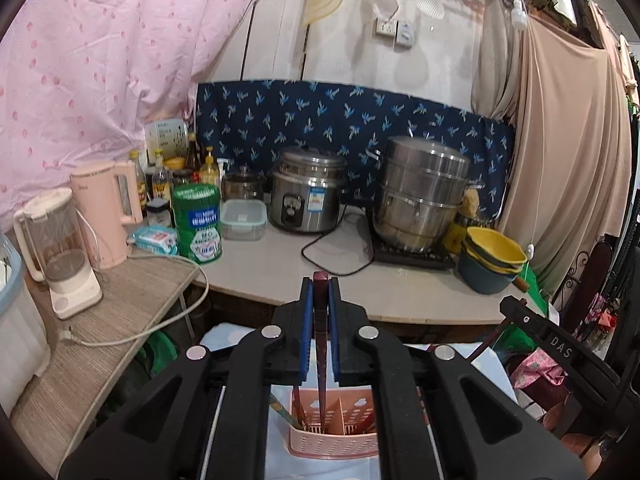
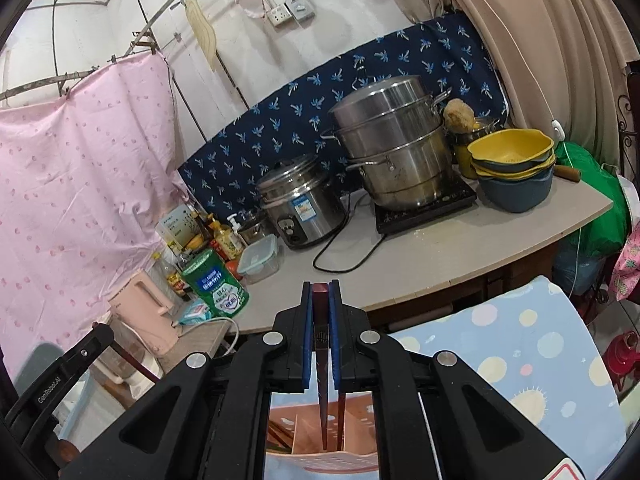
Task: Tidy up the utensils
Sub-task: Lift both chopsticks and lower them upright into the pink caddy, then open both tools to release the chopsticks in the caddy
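Left claw (image 1: 320, 280) clamped narrow on a dark red chopstick (image 1: 321, 320), blue pads pressing both its sides, tip hanging down into a pink perforated utensil holder (image 1: 334, 436) directly below. Right claw (image 2: 320, 286) likewise closed tight on dark red chopsticks (image 2: 321, 344), two tips reaching down into the same pink holder (image 2: 320, 460). Behind, a pale worktop (image 1: 280, 264) carrying a rice cooker (image 1: 306, 192), a stacked steel steamer pot (image 1: 422, 192), a green tin (image 1: 198, 222) and yellow and blue bowls (image 1: 494, 256)
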Available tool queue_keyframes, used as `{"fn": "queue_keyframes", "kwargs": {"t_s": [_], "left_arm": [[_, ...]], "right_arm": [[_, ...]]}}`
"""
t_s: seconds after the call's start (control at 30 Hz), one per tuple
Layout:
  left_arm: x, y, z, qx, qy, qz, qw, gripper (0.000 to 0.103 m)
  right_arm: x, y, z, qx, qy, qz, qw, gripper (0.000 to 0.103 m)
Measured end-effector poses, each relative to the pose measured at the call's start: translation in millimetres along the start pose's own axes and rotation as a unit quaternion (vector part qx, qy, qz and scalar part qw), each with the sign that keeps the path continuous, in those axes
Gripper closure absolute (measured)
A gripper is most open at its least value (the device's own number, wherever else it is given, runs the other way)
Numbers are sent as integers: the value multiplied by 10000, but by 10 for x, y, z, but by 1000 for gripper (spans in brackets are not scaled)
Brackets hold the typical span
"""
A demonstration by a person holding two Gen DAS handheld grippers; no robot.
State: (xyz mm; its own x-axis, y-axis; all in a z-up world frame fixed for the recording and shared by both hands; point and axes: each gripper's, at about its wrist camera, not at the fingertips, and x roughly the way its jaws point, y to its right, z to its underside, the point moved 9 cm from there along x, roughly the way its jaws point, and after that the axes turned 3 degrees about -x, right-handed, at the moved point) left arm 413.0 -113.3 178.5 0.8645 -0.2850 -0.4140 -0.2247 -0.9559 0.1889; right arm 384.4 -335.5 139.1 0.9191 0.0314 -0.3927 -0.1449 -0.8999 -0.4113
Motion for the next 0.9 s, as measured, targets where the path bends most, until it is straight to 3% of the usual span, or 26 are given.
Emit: {"fn": "queue_keyframes", "kwargs": {"t_s": [0.47, 0.6, 0.63, 0.7, 0.77, 0.9], "left_arm": [[331, -117, 482, -76, -496, -93, 9987, 96], [320, -151, 519, -114, -533, -161, 9984, 95], [320, -156, 525, -117, -550, -159, 9983, 93], [310, -163, 541, -143, -593, -160, 9980, 77], [272, -177, 546, -155, -547, -208, 9982, 68], [197, -166, 582, -86, -535, -245, 9982, 64]], "right_arm": [[328, 47, 483, -192, -590, -22, 9981, 96], [282, 38, 506, -211, -541, 12, 9983, 87], [276, 29, 505, -235, -540, 12, 9983, 85], [235, 21, 496, -271, -494, 28, 9984, 82], [195, 5, 489, -327, -485, 17, 9983, 77], [91, -54, 507, -473, -442, -9, 9979, 72]]}}
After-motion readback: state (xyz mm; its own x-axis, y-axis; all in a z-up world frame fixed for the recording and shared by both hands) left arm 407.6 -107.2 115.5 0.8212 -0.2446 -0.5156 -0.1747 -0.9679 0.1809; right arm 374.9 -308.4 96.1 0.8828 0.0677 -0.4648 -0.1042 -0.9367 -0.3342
